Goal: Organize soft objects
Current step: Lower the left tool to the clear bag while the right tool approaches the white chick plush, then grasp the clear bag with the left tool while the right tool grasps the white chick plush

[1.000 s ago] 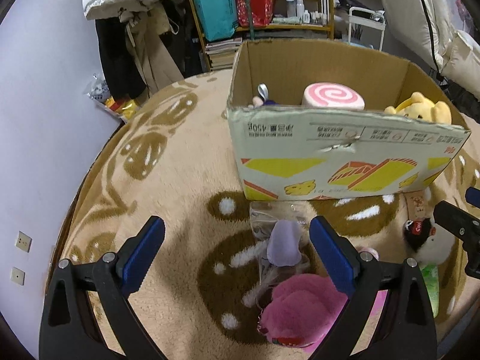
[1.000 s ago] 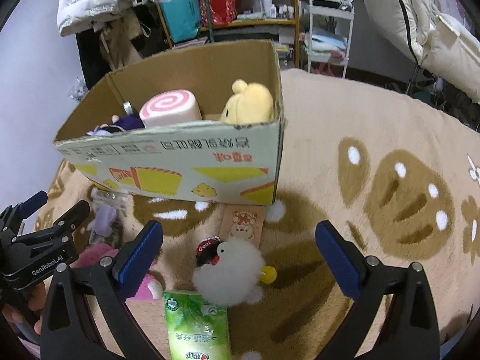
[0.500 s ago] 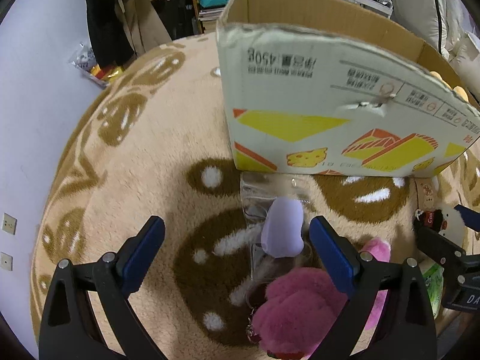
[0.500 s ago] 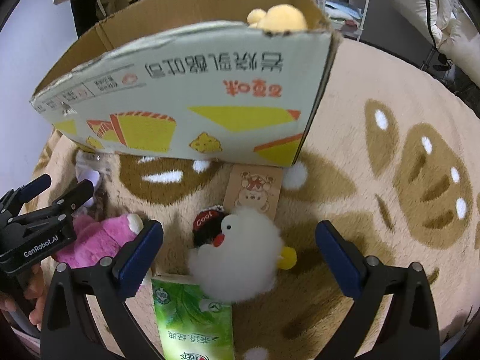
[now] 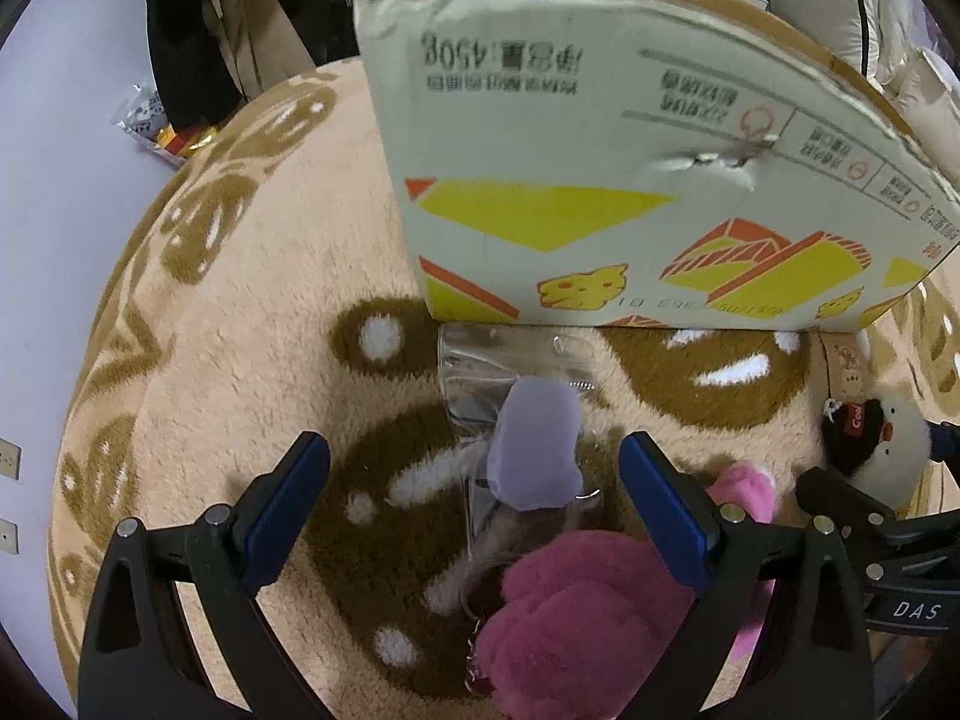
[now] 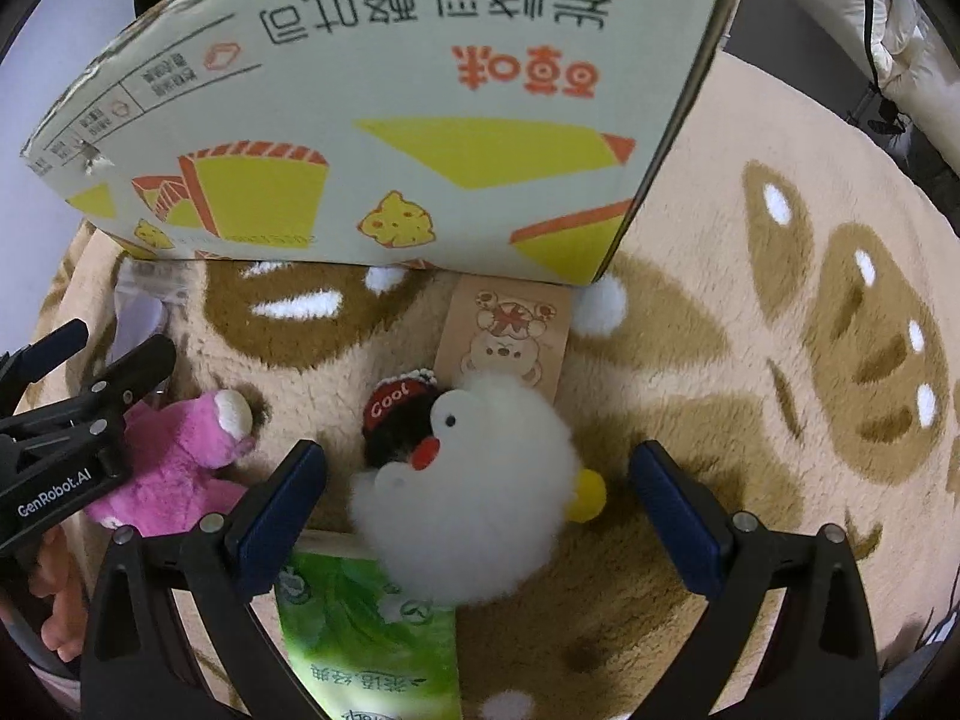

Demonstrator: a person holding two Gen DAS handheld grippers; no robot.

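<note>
A printed cardboard box (image 5: 600,180) (image 6: 390,120) stands on the rug, its inside hidden from both views. In front of it lie a lilac soft piece in a clear bag (image 5: 534,450), a pink plush (image 5: 576,612) (image 6: 174,462), and a white fluffy duck (image 6: 474,492) (image 5: 888,444) with a black "Cool" cap. My left gripper (image 5: 474,492) is open low over the lilac piece and the pink plush. My right gripper (image 6: 474,510) is open, its fingers either side of the duck, not touching it.
A green tissue pack (image 6: 372,630) lies under the duck's near side, and a beige bear-print card (image 6: 510,330) rests against the box. A beige and brown rug (image 6: 780,360) covers the floor. Hanging clothes (image 5: 228,30) and a wall (image 5: 54,180) are at the left.
Both grippers have dropped lower and closer to the rug and the box. The box's inside, with its pink swirl and yellow bear plush, has gone out of sight. The duck now sits between the right fingers.
</note>
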